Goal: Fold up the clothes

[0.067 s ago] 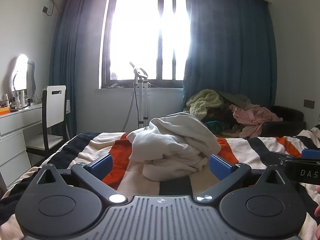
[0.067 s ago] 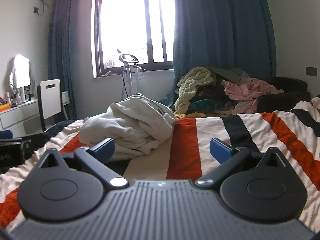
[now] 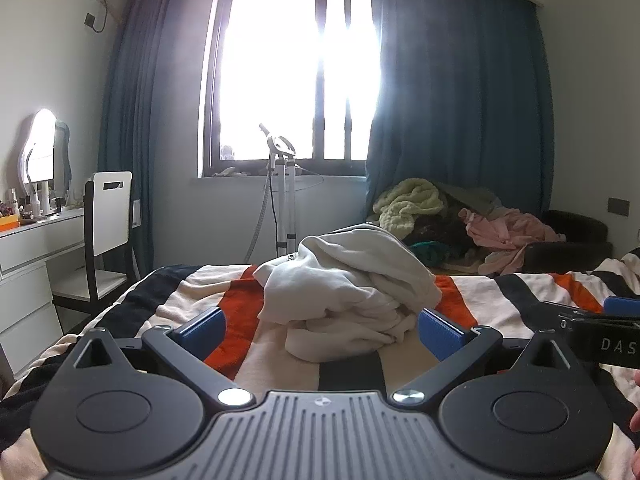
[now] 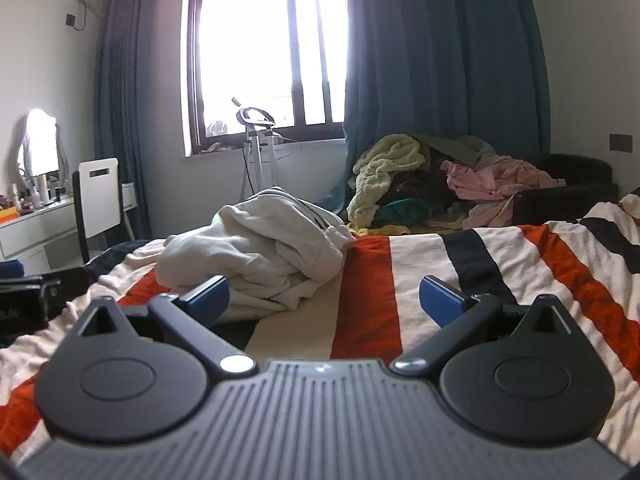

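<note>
A crumpled white garment (image 3: pixel 344 292) lies in a heap on the striped bedspread (image 3: pixel 512 296). It also shows in the right wrist view (image 4: pixel 260 256), left of centre. My left gripper (image 3: pixel 320 326) is open and empty, low over the bed, with the heap just beyond its blue pads. My right gripper (image 4: pixel 324 300) is open and empty over the bedspread (image 4: pixel 440 264), to the right of the heap. The right gripper shows at the right edge of the left wrist view (image 3: pixel 600 328), and the left gripper at the left edge of the right wrist view (image 4: pixel 28 292).
A pile of mixed clothes (image 3: pixel 460 220) lies on a dark sofa (image 4: pixel 568 188) beyond the bed. A garment steamer stand (image 3: pixel 284 184) is under the window. A white chair (image 3: pixel 104 232) and dressing table (image 3: pixel 24 248) stand at the left.
</note>
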Action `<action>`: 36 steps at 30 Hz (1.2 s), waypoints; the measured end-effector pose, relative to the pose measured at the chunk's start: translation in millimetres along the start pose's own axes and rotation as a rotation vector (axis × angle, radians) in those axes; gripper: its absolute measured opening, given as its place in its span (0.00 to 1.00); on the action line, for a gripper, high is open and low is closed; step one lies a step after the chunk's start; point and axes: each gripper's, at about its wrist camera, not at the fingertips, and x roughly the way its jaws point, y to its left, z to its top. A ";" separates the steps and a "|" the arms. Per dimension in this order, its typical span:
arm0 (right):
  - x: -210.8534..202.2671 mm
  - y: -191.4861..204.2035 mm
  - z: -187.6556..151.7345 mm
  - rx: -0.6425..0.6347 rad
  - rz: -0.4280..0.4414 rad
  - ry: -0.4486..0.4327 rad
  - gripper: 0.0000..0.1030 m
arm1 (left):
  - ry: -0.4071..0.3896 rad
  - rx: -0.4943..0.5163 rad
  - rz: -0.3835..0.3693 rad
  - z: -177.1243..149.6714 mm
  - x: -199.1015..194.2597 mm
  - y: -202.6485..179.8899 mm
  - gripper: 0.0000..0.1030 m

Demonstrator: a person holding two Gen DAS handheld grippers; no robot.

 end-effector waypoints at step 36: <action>-1.5 -0.2 -2.3 -0.002 0.000 0.002 1.00 | 0.007 0.001 0.004 0.5 -1.3 0.6 1.00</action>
